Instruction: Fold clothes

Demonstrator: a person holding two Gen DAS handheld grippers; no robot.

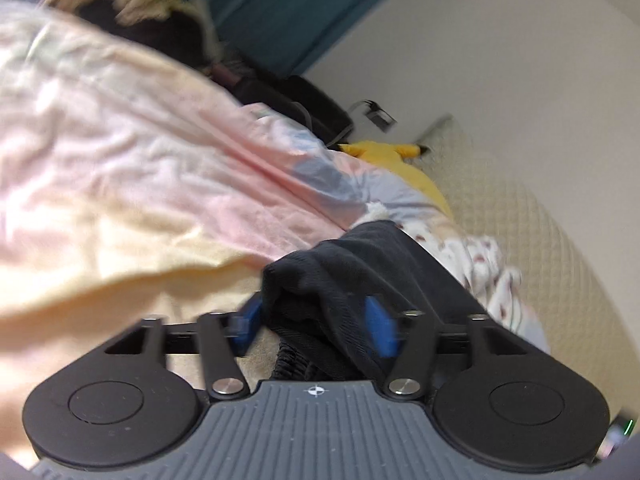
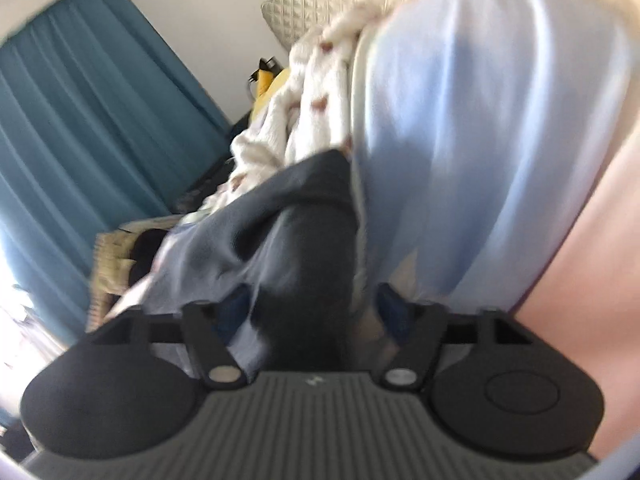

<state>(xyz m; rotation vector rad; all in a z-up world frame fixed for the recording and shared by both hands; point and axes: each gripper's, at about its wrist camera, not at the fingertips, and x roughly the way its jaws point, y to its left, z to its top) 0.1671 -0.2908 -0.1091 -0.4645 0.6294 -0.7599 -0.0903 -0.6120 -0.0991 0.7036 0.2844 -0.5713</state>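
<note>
A dark garment (image 1: 352, 272) hangs bunched between the blue fingers of my left gripper (image 1: 316, 326), which is closed on it with the cloth draped over the right finger (image 1: 380, 330). In the right wrist view the same dark garment (image 2: 304, 248) runs between the fingers of my right gripper (image 2: 316, 312), which holds it; that view is blurred. Both grippers are raised over a pastel pink, yellow and blue bedsheet (image 1: 132, 168), also seen in the right wrist view (image 2: 480, 120).
A white fleece with brown prints (image 1: 484, 264) and a yellow plush toy (image 1: 384, 152) lie by a quilted headboard (image 1: 520, 216). A wicker basket with dark clothes (image 1: 132, 4) stands before teal curtains (image 2: 80, 120). The white wall (image 1: 500, 52) is behind.
</note>
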